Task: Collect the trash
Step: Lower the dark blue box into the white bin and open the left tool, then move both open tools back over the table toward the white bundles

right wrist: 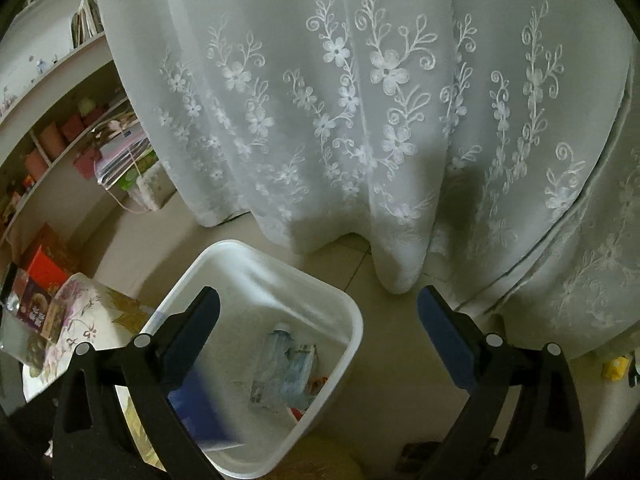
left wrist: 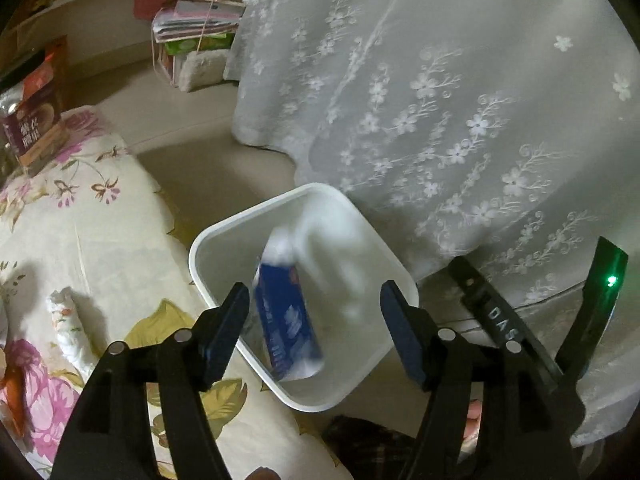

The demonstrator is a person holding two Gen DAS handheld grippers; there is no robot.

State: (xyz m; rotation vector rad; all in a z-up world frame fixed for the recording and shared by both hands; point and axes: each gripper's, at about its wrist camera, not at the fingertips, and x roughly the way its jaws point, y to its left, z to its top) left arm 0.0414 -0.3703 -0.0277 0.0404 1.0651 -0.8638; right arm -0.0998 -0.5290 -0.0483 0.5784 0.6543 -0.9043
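Note:
A white plastic bin (left wrist: 316, 187) stands on the tiled floor between a floral bedspread and a lace curtain. A blue packet (left wrist: 286, 320) shows blurred inside the bin mouth, just right of my left gripper's left finger, and no pad presses on it. My left gripper (left wrist: 316, 320) is open above the bin. My right gripper (right wrist: 320, 332) is wide open over the bin (right wrist: 224, 245), with nothing between its pads. A clear plastic bottle (right wrist: 276, 360) and wrappers lie at the bin's bottom, and the blue packet (right wrist: 200, 404) is a smear by the near wall. A crumpled white tissue (left wrist: 70, 328) lies on the bedspread.
The floral bedspread (left wrist: 100, 220) fills the left. The white lace curtain (right wrist: 340, 100) hangs behind the bin. Shelves (right wrist: 48, 140) with boxes and a stack of papers (left wrist: 192, 20) stand at the back left. A snack box (left wrist: 36, 120) sits on the bedspread. The right gripper's black fingers (left wrist: 500, 320) show at the right.

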